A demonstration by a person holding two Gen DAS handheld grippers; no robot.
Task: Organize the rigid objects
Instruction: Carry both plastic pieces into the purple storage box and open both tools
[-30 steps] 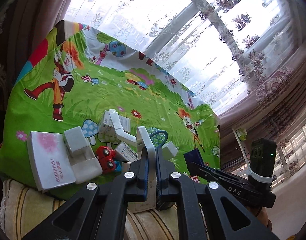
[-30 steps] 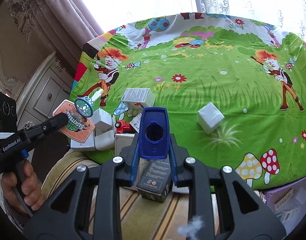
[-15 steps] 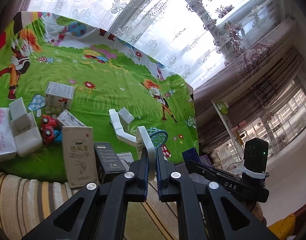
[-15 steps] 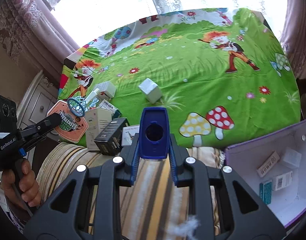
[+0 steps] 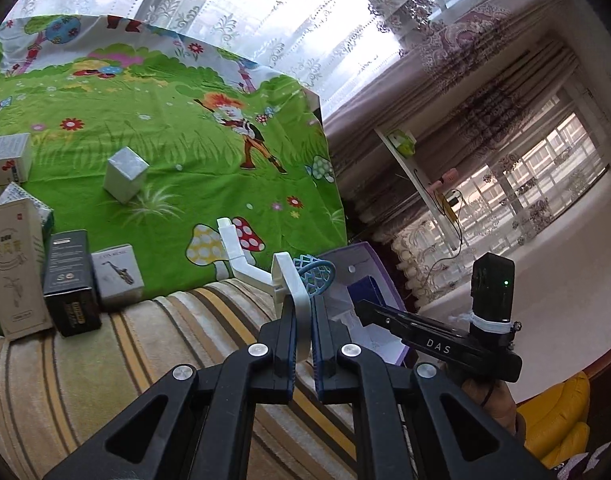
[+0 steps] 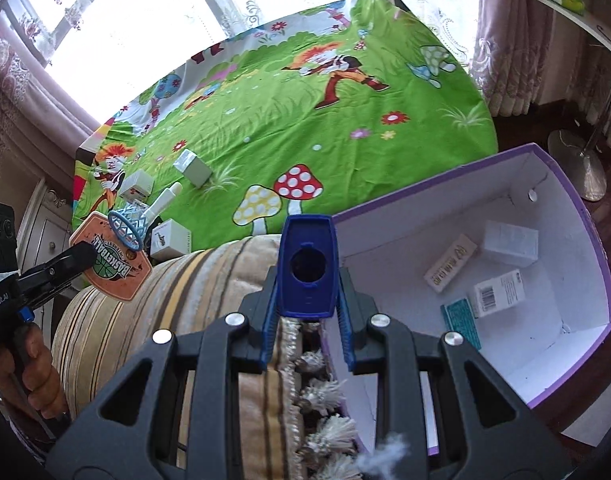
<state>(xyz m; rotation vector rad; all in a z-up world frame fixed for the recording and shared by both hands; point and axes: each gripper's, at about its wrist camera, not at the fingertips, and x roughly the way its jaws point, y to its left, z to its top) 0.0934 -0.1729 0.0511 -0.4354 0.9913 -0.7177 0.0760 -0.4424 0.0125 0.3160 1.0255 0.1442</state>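
Blue plastic base, round hole facing the lens, sitting pinched in the right tongs, jaws drawn narrow around it and hovering over the fringed edge of a striped blanket.

Lying just beside those tongs at 3 o'clock: the purple box, open-topped and white inside, stretching its long axis from 11 toward 5 o'clock and already housing several small cartons, one showing a barcode, none carrying print sharp enough for reading.

Clamping thin on a toy basketball hoop, the left tongs, pads squeezing the edge of its backboard with a blue net poking out at 1 o'clock and the same box peeking from behind it. Seen from the right wrist, holding that orange board at 9 o'clock, lettering reading "BASKETBALL" on it, and a fragment reading "enRobot.AI" on the handle below.

Reading "DAS" on the right tool's body in the left wrist view.

Waiting well apart on the green cartoon sheet at 10 o'clock: a black carton, a white carton with a saxophone drawing and a few pale boxes.

Judging by the layout, looking like the right hand standing nearer the box, needing only a short swing toward 3 o'clock before letting go.
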